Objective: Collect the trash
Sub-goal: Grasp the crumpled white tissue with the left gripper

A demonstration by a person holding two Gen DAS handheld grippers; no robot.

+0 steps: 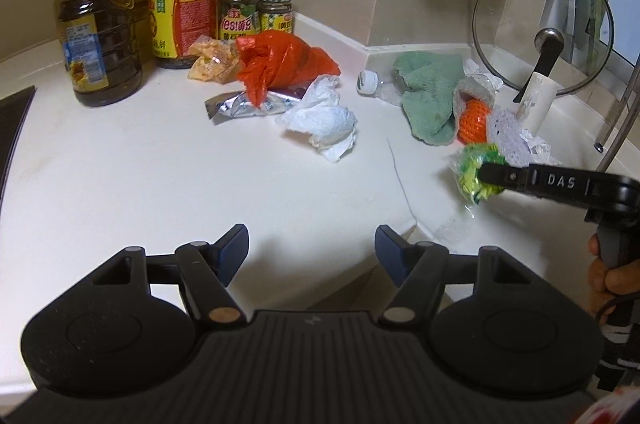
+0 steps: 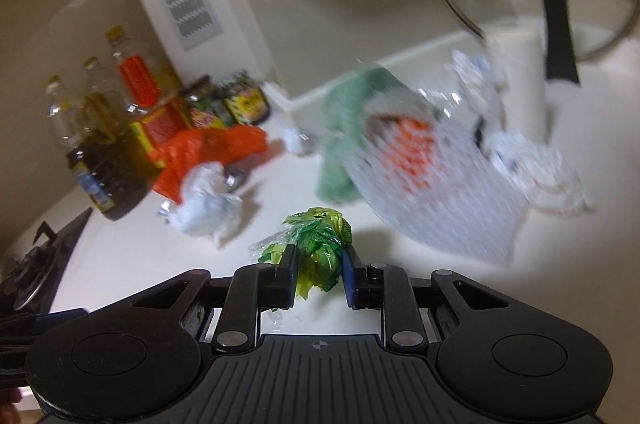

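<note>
My right gripper (image 2: 319, 266) is shut on a crumpled green and yellow plastic wrapper (image 2: 316, 240) and holds it just above the white counter (image 2: 152, 256). The left wrist view shows that gripper (image 1: 490, 176) coming in from the right with the wrapper (image 1: 476, 176) in its fingers. My left gripper (image 1: 312, 248) is open and empty over the near counter (image 1: 160, 184). Further back lie a crumpled white tissue (image 1: 324, 122), a silver foil wrapper (image 1: 244, 106), a red plastic bag (image 1: 280, 62) and a beige snack wrapper (image 1: 210, 60).
Oil bottles (image 1: 98, 24) and jars (image 1: 240, 10) stand at the back left. A green cloth (image 1: 428, 92), a small clear bottle (image 1: 370, 82), an orange scrubber (image 1: 474, 120), white netting (image 1: 508, 136) and a glass lid (image 1: 542, 32) sit at the right. A stove edge (image 1: 12, 120) is at far left.
</note>
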